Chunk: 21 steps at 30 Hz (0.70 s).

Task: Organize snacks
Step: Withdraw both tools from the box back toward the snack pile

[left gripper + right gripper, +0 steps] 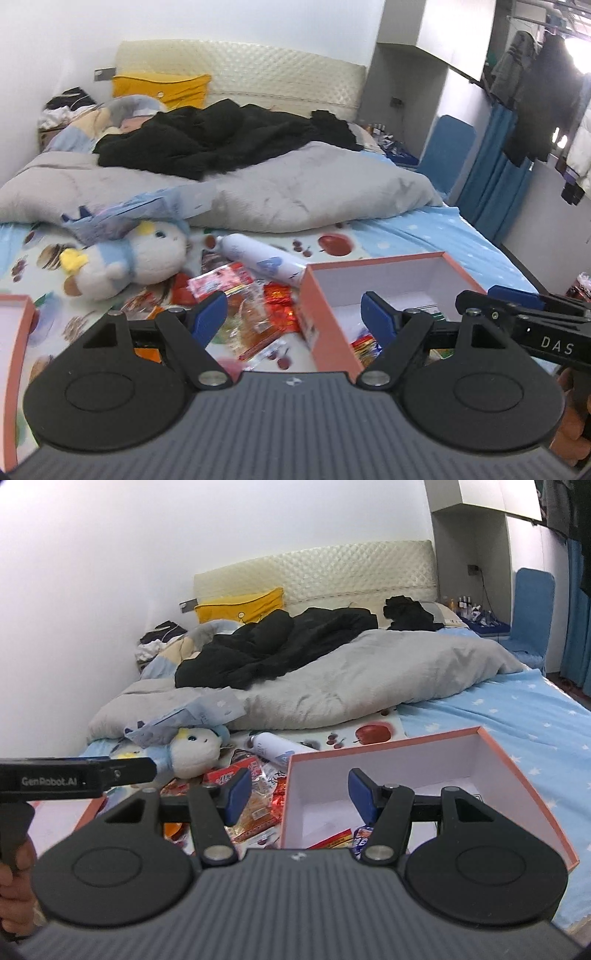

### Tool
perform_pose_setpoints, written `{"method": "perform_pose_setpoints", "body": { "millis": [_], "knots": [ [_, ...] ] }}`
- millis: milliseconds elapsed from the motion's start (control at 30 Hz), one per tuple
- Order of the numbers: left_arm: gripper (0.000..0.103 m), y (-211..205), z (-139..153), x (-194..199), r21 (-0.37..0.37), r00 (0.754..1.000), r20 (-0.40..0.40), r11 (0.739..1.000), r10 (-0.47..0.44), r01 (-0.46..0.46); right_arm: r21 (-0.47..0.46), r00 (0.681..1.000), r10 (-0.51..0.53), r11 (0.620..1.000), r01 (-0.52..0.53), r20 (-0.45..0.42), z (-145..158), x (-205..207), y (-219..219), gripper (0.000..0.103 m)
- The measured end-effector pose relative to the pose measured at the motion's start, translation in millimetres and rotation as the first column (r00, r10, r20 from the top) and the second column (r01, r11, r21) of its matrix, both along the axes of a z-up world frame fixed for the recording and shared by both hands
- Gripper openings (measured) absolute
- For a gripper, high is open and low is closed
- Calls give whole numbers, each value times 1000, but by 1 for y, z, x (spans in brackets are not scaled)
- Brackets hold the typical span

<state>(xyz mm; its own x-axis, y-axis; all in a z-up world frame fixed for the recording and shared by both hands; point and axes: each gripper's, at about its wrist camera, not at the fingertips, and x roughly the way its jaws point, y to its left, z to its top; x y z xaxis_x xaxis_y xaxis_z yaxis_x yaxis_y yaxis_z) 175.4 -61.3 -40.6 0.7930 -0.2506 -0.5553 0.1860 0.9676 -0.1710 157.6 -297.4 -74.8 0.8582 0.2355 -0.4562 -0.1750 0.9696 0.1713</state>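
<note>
Near the bed's (424,229) foot edge, snack packets (255,306) lie strewn beside the pink box (436,738); several, seemingly, lie inside. Left gripper (293,314) and right gripper (295,794): jaws wide, empty.

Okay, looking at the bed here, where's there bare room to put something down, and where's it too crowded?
Free: the far white floor of the pink box, and the blue starred sheet right of it, before the grey duvet. Crowded: the snack pile between the box, the white bottle and the plush toy.
</note>
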Motion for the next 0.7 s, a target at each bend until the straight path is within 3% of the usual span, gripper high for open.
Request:
{"method": "perform_pose_setpoints", "body": {
  "millis": [100, 233, 700],
  "knots": [
    [83, 11, -5, -7, -9, 1000, -8, 1000, 13, -13, 6, 1000, 18, 1000, -18, -4, -3, -6, 10, 61],
    [83, 20, -11, -17, 12, 999, -2, 999, 32, -32, 23, 999, 33, 999, -33, -11, -9, -15, 21, 71],
    [83, 53, -20, -47, 32, 996, 9, 995, 91, -91, -18, 992, 109, 994, -110, -58, -35, -47, 72, 71]
  ]
}}
